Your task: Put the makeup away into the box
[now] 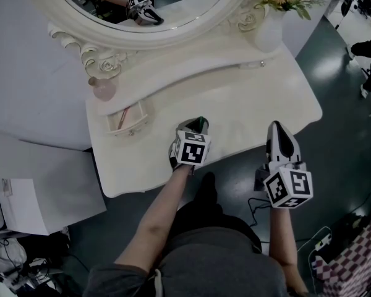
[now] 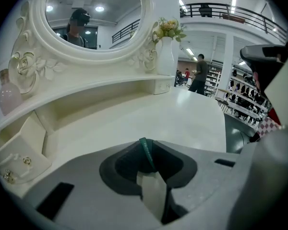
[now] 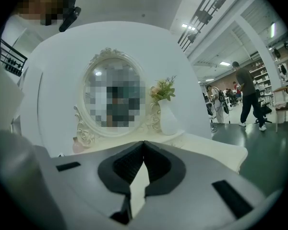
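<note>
Head view with both gripper views. The box [image 1: 113, 125], white with small gold knobs on its front, stood open on the left part of the white tabletop [image 1: 247, 113] under a curved shelf [image 1: 191, 74]; a pink stick [image 1: 125, 115] lay inside it. The left gripper [image 1: 200, 125] hung over the tabletop near the box, to its right in the head view and a little nearer the person. Its jaws were pressed together on a thin green item [image 2: 146, 153], which stood on edge between the pads with its top end just above their tips; what kind of makeup it was could not be told. This item was therefore clear of the box, held above bare tabletop. The right gripper [image 1: 278, 130] was well apart from the box, farther right than the left gripper, at the tabletop's front edge. Its jaws met at the tips, with nothing between them. Just behind the box a pink bottle [image 1: 103, 89] stood on the shelf. Behind the box rose an oval mirror [image 1: 142, 17] in a carved frame. A white vase [image 1: 269, 28] of flowers stood well to the box's right, on the shelf's far end.
</note>
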`<action>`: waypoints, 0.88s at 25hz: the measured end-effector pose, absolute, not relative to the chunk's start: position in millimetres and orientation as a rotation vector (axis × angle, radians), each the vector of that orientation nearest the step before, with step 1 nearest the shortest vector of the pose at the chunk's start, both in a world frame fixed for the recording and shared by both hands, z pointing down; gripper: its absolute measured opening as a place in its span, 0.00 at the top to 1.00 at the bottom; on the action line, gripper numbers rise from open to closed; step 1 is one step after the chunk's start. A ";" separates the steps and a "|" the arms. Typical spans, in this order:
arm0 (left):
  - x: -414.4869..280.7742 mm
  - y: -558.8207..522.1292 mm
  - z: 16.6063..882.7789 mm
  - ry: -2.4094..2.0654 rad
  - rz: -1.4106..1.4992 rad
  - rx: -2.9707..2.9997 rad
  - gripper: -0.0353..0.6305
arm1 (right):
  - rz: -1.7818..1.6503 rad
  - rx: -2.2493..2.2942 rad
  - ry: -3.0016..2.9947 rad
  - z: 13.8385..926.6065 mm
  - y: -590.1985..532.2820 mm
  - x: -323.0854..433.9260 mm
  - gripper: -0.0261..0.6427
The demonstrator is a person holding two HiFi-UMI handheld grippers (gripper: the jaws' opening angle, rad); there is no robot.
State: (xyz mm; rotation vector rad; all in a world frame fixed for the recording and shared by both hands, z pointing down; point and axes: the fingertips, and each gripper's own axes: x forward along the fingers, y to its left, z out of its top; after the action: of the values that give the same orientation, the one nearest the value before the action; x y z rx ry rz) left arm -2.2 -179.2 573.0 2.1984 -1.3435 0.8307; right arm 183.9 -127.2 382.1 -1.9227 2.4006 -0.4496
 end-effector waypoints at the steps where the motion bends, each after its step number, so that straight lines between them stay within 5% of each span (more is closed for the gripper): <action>1: -2.0 -179.6 573.7 -1.344 0.835 2.198 0.84 | -0.451 -1.923 2.401 382.3 -127.9 183.5 0.96; 22: 1.6 -176.9 571.0 -1.252 0.850 2.238 0.94 | -0.457 -1.941 2.404 382.9 -142.8 169.6 0.96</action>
State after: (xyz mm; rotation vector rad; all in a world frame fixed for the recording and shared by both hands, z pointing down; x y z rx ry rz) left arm 1.6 -176.9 571.0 2.2379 -1.2523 0.8499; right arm 169.6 -142.8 382.9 -1.9411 2.4040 -0.4569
